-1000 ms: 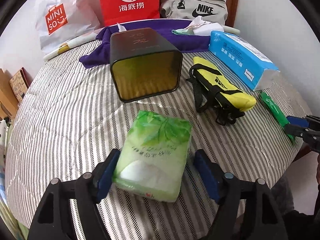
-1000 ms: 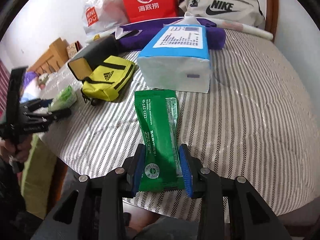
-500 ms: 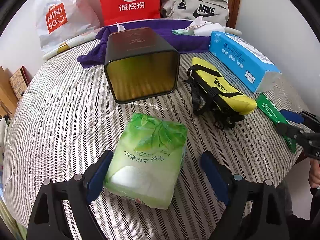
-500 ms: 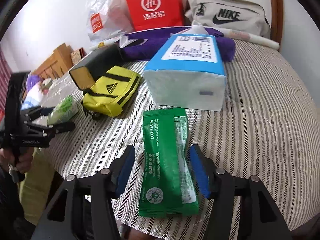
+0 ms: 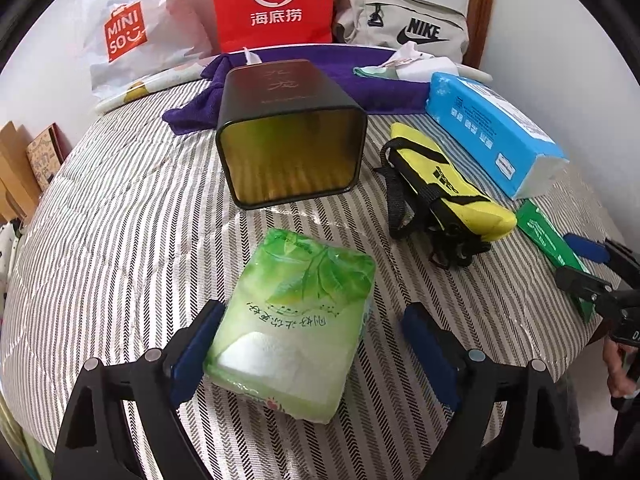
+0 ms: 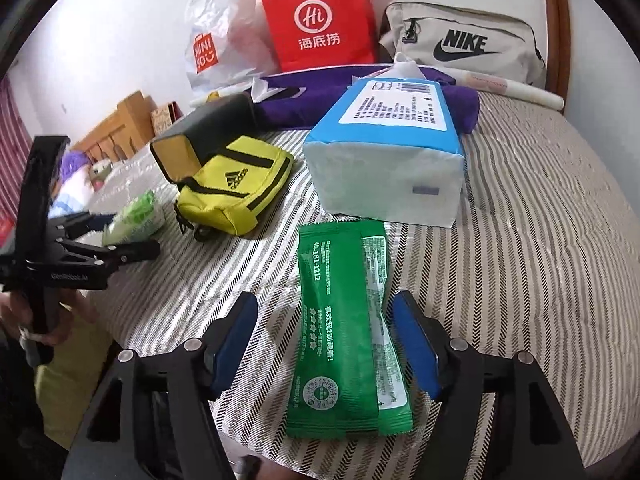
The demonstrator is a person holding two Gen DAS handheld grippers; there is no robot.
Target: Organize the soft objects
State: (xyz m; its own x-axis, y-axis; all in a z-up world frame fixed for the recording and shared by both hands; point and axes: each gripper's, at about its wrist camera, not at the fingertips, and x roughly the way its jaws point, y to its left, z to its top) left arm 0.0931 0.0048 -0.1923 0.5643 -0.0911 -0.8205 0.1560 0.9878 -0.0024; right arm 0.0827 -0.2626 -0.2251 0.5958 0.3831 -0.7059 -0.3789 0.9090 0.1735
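A light green tissue pack point(image 5: 296, 320) lies on the striped cloth between the open fingers of my left gripper point(image 5: 312, 356); the left pad touches its side, the right pad stands apart. A dark green wipes packet point(image 6: 348, 332) lies flat between the open fingers of my right gripper point(image 6: 328, 344), touched by neither pad. A black tin point(image 5: 288, 132) lies on its side, mouth towards me, beyond the tissue pack. A yellow pouch point(image 5: 444, 184) and a blue tissue pack point(image 5: 492, 128) lie to its right.
A purple cloth point(image 5: 360, 76), a red bag point(image 5: 272, 0), a white Miniso bag point(image 5: 132, 28) and a Nike bag point(image 5: 404, 28) line the back by the wall. The table edge point(image 6: 168, 320) runs close in front of both grippers.
Both grippers have opened. The left let go of the light green tissue pack, the right let go of the dark green packet, and both drew back slightly.
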